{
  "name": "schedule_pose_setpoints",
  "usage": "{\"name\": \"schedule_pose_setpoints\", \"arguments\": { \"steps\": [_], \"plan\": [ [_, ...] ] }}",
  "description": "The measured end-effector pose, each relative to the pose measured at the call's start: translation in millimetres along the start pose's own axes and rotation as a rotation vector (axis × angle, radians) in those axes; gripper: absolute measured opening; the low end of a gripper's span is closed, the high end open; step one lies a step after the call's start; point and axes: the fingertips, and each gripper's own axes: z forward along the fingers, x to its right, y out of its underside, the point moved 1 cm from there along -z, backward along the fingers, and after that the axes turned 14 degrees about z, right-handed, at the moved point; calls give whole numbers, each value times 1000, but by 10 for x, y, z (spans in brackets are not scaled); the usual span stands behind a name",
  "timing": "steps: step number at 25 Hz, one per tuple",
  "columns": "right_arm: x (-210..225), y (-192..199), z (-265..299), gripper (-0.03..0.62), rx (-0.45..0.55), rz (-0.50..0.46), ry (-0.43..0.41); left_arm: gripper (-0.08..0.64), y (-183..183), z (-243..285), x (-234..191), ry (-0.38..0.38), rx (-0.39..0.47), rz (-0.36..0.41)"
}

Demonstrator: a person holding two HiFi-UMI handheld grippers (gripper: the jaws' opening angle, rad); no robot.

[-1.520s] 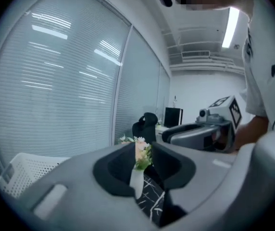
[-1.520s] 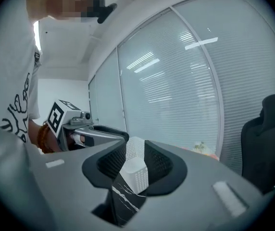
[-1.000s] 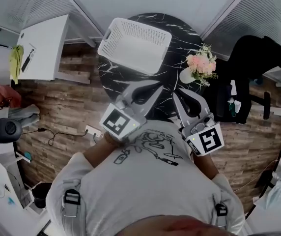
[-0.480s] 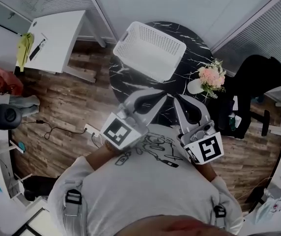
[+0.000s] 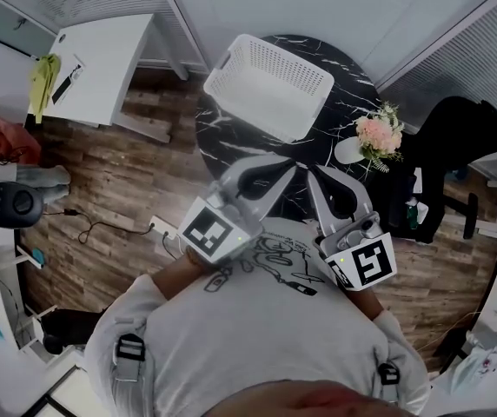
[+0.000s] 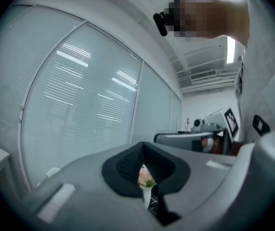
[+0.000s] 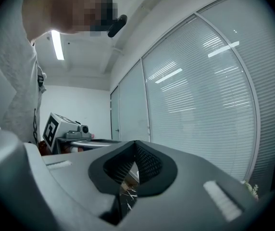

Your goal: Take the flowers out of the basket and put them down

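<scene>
Pink flowers with green sprigs in a white vase stand at the right edge of the round black marble table. A white plastic basket sits tilted on the table's far side, and it looks empty. Both grippers are held close to my chest, above the table's near edge. My left gripper is shut with nothing in it. So is my right gripper, beside it. Through the left gripper's shut jaws a sliver of the flowers shows.
A white desk stands at the upper left over wooden flooring. A black office chair is right of the table, close to the flowers. Glass walls with blinds surround the far side. A camera on a stand sits at the left.
Both grippers have drawn back a little toward my body and risen slightly. The head view has shifted, so table, basket and flowers sit further right. The flowers and basket stay put.
</scene>
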Motion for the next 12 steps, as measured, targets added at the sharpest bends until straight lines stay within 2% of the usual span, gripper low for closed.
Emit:
{"name": "schedule_pose_setpoints", "arguments": {
  "steps": [12],
  "plan": [
    [-20,16,33,5,-11,-5,8,3,20,-11,-13,4,8,-22]
  ]
}}
